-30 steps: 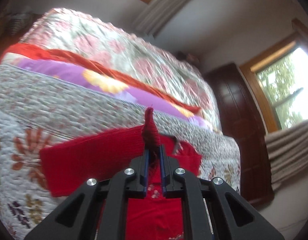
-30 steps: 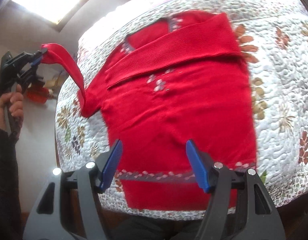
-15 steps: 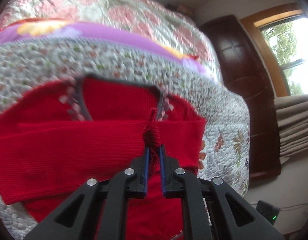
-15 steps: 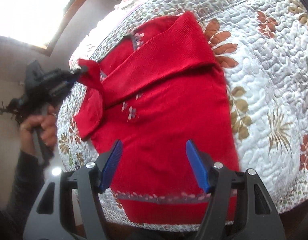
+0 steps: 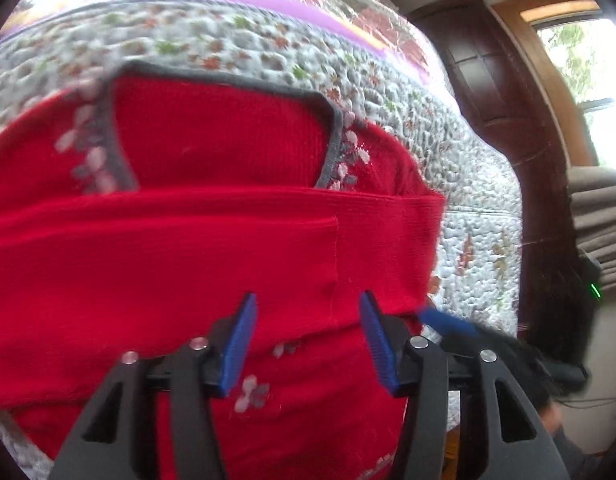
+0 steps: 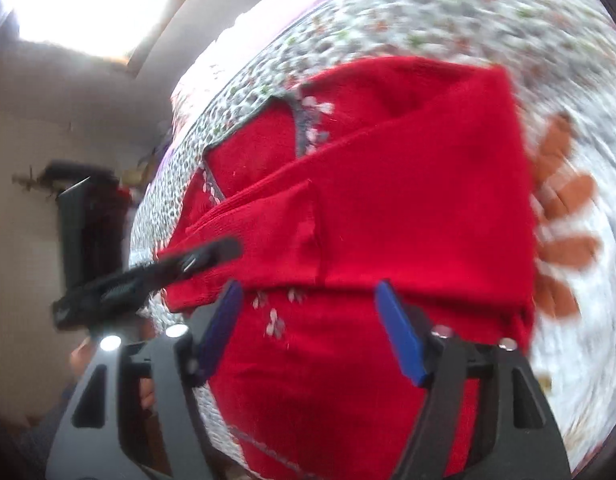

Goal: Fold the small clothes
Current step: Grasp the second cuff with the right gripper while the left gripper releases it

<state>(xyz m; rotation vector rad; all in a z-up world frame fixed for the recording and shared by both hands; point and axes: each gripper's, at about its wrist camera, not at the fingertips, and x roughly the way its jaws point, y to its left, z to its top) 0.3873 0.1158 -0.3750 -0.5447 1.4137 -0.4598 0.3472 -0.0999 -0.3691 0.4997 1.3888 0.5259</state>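
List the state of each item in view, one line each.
red sweater: flat on the quilt, both sleeves folded across the chest.
left gripper: open, empty, over the sleeves.
right gripper: open, empty, above the sweater body.
quilt: spread under the sweater.

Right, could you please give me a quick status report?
Left gripper open, right gripper open. Red sweater flat on quilt, both sleeves folded across. Nothing obstructing.

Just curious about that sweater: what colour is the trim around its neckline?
Grey trim on the red sweater, clearest in the left wrist view.
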